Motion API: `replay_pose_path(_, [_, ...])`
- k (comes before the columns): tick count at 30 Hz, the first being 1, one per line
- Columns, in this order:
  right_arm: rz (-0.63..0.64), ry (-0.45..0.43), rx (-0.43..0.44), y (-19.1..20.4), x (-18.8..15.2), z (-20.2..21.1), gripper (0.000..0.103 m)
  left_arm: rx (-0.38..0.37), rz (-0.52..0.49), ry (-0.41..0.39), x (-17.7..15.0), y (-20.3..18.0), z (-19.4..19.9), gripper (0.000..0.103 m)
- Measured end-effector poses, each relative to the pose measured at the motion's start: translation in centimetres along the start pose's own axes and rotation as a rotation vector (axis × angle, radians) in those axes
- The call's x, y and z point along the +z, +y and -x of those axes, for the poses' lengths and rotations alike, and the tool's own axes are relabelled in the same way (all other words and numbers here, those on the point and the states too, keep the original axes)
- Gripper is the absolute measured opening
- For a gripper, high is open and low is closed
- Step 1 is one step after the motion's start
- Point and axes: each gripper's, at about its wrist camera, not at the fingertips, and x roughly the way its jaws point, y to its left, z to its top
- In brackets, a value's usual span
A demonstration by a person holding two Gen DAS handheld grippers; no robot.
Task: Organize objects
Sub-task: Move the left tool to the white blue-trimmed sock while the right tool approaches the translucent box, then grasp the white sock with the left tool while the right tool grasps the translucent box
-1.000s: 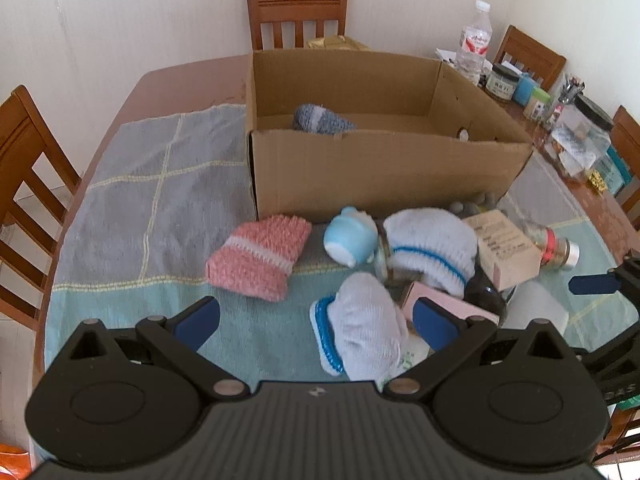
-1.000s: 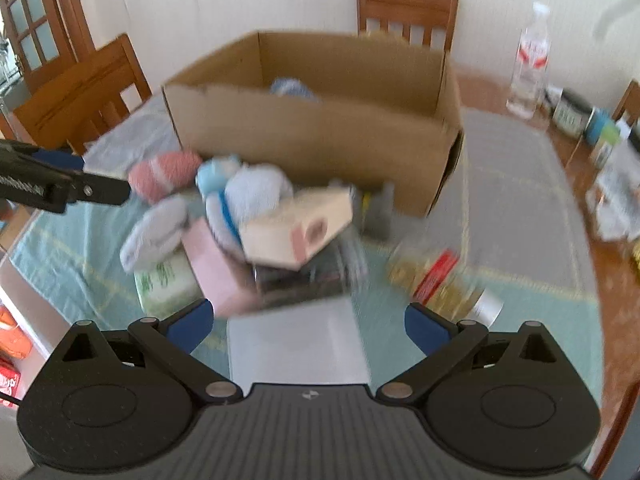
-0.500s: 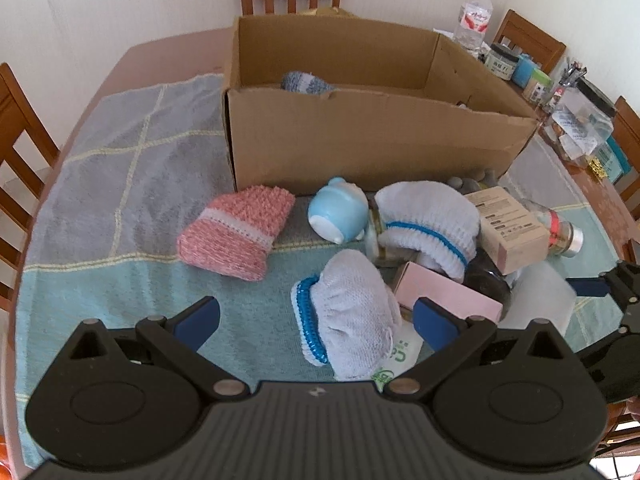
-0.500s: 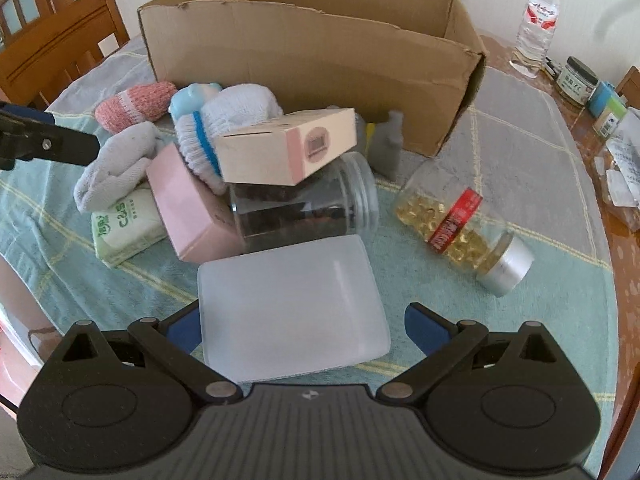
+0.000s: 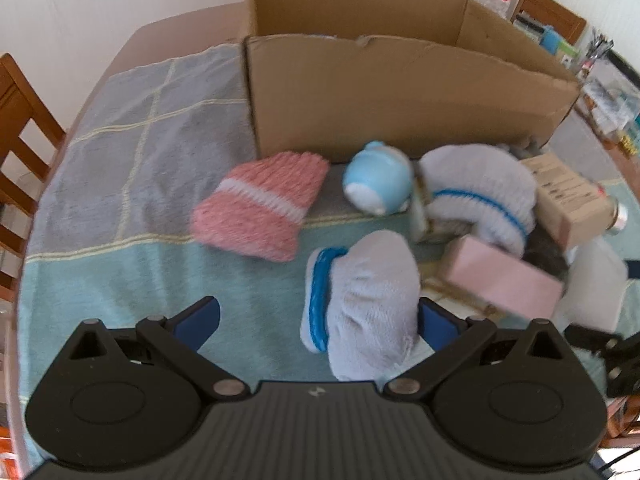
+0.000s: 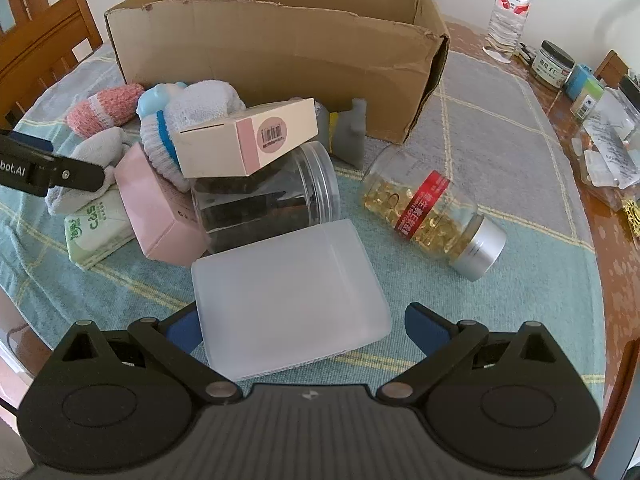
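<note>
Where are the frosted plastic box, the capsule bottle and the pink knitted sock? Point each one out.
frosted plastic box [image 6: 286, 300], right wrist view, middle of its top face.
capsule bottle [image 6: 424, 210], right wrist view, on its red label.
pink knitted sock [image 5: 260, 204], left wrist view, on its white stripe.

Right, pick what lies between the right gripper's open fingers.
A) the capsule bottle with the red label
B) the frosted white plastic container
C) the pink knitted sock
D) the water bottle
B: in the right wrist view the frosted white plastic container lies flat on the cloth between the open fingers of the right gripper, while the capsule bottle lies on its side farther off to the right.
</note>
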Motion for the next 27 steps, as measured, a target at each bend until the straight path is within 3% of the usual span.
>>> replay_pose_path(6, [0.002,0.006,-0.002,0.0,0.0,0.0,0.103,0.022,-0.033,-0.006,-0.9,1.7,0.5,0.102])
replay_pose_path(14, [0.052,0.017,-0.011,0.4,-0.2,-0.1,0.103,-0.041,-0.212,-0.074,-1.1,0.2,0.4,0.101])
replay_pose_path(18, [0.057,0.023,-0.007,0.1,-0.1,-0.2,0.103,-0.086,-0.199,-0.073,-0.8,0.3,-0.6,0.1])
replay_pose_path(21, [0.054,0.021,-0.008,0.1,-0.1,-0.2,0.103,-0.116,-0.161,-0.07,-0.4,0.8,-0.8,0.088])
replay_pose_path(27, [0.058,0.014,-0.001,0.1,0.0,-0.1,0.103,-0.138,-0.144,-0.074,-1.1,0.8,-1.4,0.079])
